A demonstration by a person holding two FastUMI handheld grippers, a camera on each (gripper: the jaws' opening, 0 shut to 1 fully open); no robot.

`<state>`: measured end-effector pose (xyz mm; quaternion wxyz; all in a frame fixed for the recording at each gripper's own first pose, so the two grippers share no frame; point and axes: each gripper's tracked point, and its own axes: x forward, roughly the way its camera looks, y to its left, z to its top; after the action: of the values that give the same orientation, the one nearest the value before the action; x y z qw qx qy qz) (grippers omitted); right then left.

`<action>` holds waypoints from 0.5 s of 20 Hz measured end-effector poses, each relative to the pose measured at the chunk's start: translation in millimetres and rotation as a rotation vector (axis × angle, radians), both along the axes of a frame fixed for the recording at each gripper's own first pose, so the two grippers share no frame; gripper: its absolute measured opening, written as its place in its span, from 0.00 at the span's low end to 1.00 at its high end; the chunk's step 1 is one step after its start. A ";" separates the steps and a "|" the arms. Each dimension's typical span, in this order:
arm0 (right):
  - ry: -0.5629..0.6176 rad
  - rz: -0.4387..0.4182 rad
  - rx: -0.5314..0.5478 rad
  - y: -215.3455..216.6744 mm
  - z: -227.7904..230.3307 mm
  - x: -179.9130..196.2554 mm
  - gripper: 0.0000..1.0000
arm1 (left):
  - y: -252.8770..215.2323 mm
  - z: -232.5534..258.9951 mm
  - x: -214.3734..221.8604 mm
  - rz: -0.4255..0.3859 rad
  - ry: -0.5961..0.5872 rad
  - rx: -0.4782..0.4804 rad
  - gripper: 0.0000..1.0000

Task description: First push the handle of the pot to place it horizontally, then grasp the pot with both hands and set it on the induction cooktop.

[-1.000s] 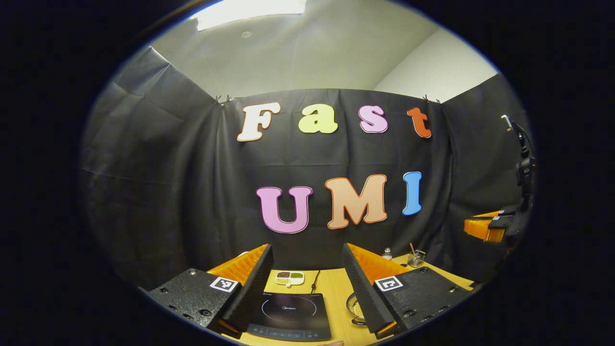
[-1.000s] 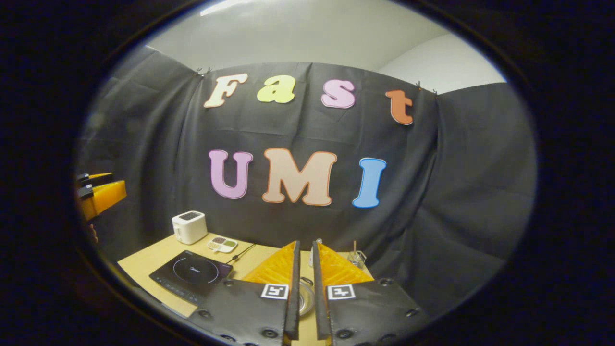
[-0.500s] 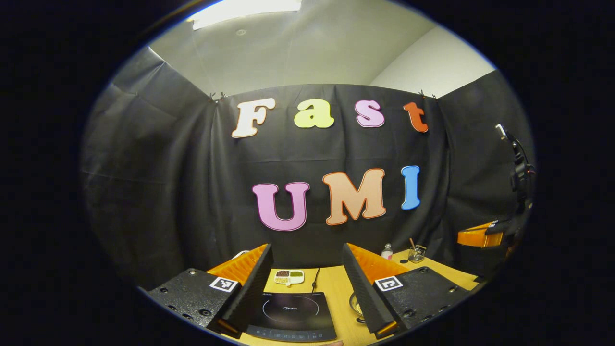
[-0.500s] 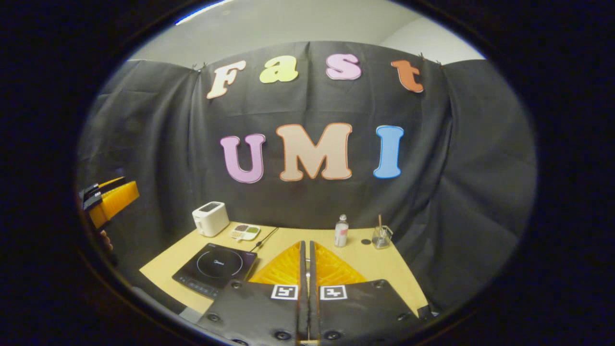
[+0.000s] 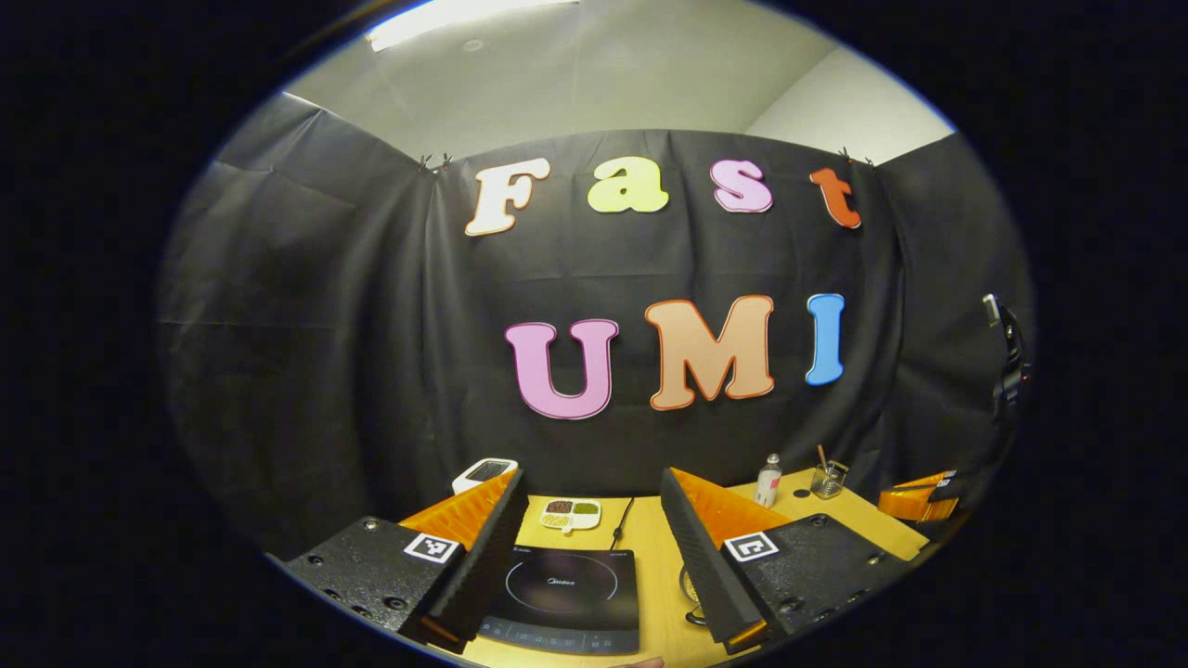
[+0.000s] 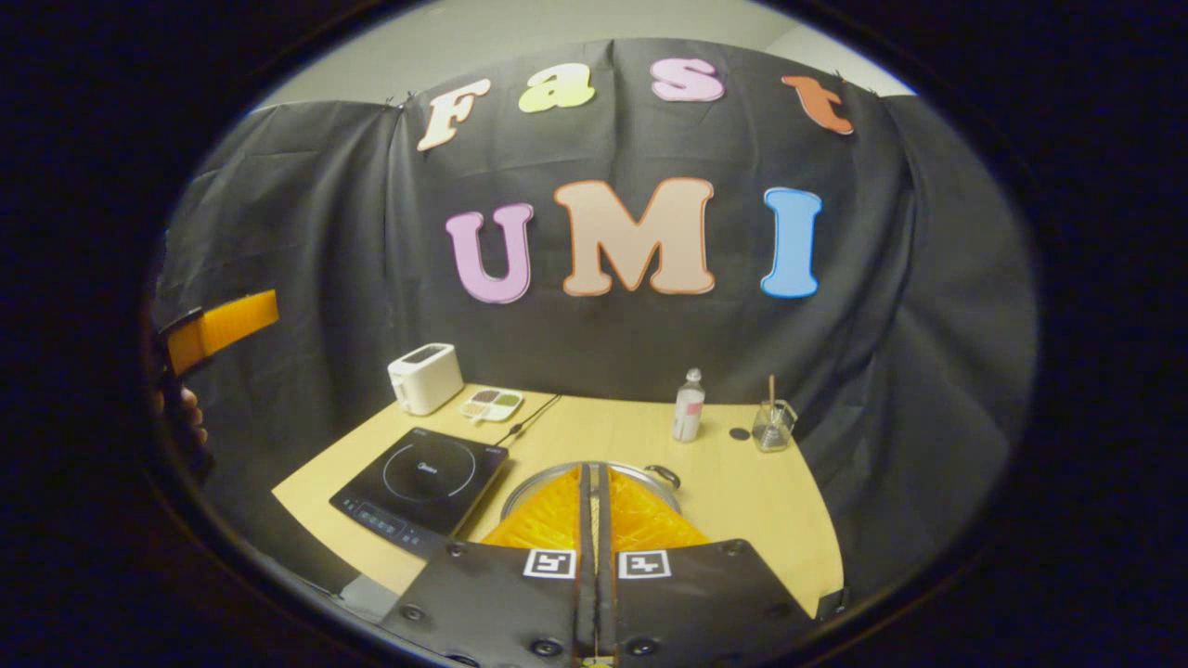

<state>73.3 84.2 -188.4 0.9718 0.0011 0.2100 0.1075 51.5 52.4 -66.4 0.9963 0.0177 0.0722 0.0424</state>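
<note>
A: What is the surface looking like?

B: A light wooden table [image 6: 742,501] is lying across the lower half of the right gripper view, with black cloth hanging behind it and a pale ceiling showing at the top of the left gripper view. The induction cooktop [image 6: 422,487] is sitting at lower left of centre, close to the table's near left edge.

A: And the pot?

B: The pot [image 6: 594,482] is sitting just right of the cooktop, low in the centre, its rim curving behind the right gripper [image 6: 594,482]. One small handle [image 6: 664,476] is sticking out at the rim's right.

A: How are the claws standing?

B: The right gripper's fingers are pressing together, nothing between them. In the left gripper view the left gripper [image 5: 592,515] is spread wide and holding nothing, with the cooktop [image 5: 566,594] showing in the gap.

A: What else is crowding the table?

B: A white toaster [image 6: 425,378] and a divided dish [image 6: 492,404] are standing at the back left, a cord [image 6: 529,422] is running from the cooktop toward the wall, and a small bottle [image 6: 689,405] and a glass jar [image 6: 772,425] are standing at the back right.

A: Any open room?

B: Bare wood is stretching right of the pot to the table's right edge, and between the pot and the bottle.
</note>
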 end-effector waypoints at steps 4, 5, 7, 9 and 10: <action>0.069 0.000 -0.002 2.2 -33.0 -3.9 0.02 | -4.9 -9.8 7.5 -0.023 0.019 0.003 0.88; 0.089 -0.006 -0.005 4.4 -42.7 -6.3 0.02 | -4.7 -11.5 13.2 -0.036 0.021 0.004 0.88; 0.136 -0.017 -0.008 10.9 -60.5 -8.3 0.02 | -1.5 -20.2 25.8 -0.068 0.023 0.002 0.87; 0.183 -0.043 0.002 18.8 -77.7 -9.3 0.02 | 4.1 -29.8 36.6 -0.101 0.034 -0.009 0.87; 0.212 -0.065 0.007 22.6 -86.4 -10.0 0.00 | 5.8 -35.5 43.1 -0.123 0.043 -0.019 0.87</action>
<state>63.3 106.8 -274.8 0.9471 0.0227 0.3110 0.0758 94.7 58.2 -101.9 0.9954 0.0134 0.0925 -0.0202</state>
